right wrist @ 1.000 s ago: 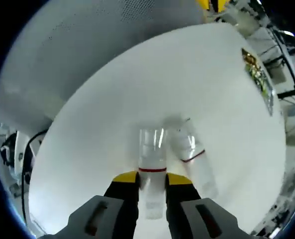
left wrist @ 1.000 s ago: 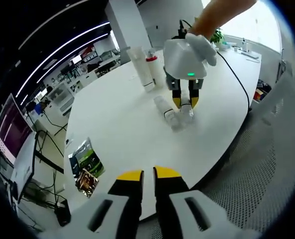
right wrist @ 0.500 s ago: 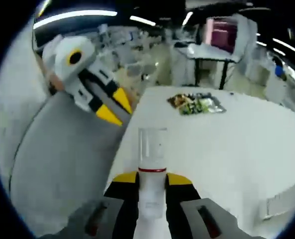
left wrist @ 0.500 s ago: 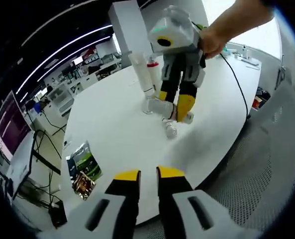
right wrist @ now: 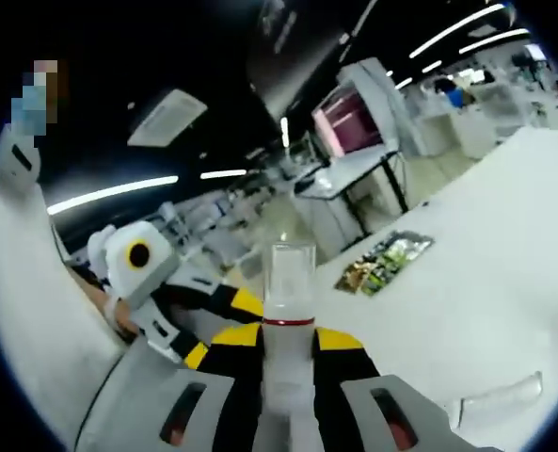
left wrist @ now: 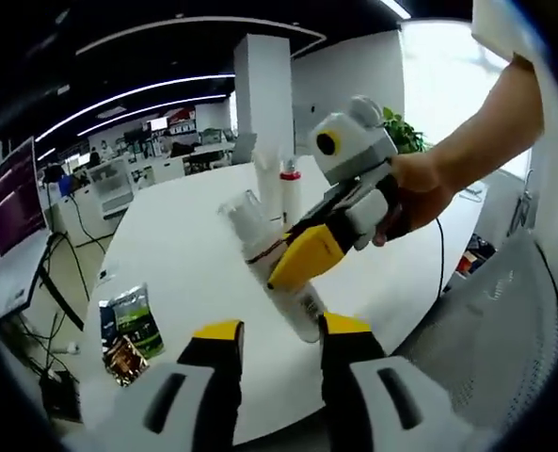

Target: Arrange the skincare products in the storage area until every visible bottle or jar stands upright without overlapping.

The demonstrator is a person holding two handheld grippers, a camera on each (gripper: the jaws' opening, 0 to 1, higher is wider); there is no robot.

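Note:
A white bottle (left wrist: 274,268) with a clear cap and a red ring hangs tilted in the air over the round white table (left wrist: 184,254). My right gripper (left wrist: 288,262), held by a hand (left wrist: 420,193), is shut on its middle. The bottle's base end lies just above and between the jaws of my left gripper (left wrist: 280,328), which stand open and apart from it. In the right gripper view the same bottle (right wrist: 288,311) rises from my right gripper (right wrist: 288,337), with the left gripper (right wrist: 224,328) low to its left. Two bottles stand upright at the back: a tall white one (left wrist: 269,184) and a red-capped one (left wrist: 290,186).
Snack packets (left wrist: 128,330) lie near the table's left edge, also visible as packets (right wrist: 382,264) in the right gripper view. A clear bottle (right wrist: 500,400) lies on its side on the table (right wrist: 504,245). A mesh chair back (left wrist: 504,339) is at the right. A cable (left wrist: 440,259) trails off the table.
My right gripper has lifted the bottle off the table and swung it up and over toward the left gripper. The left gripper's jaws have spread wider.

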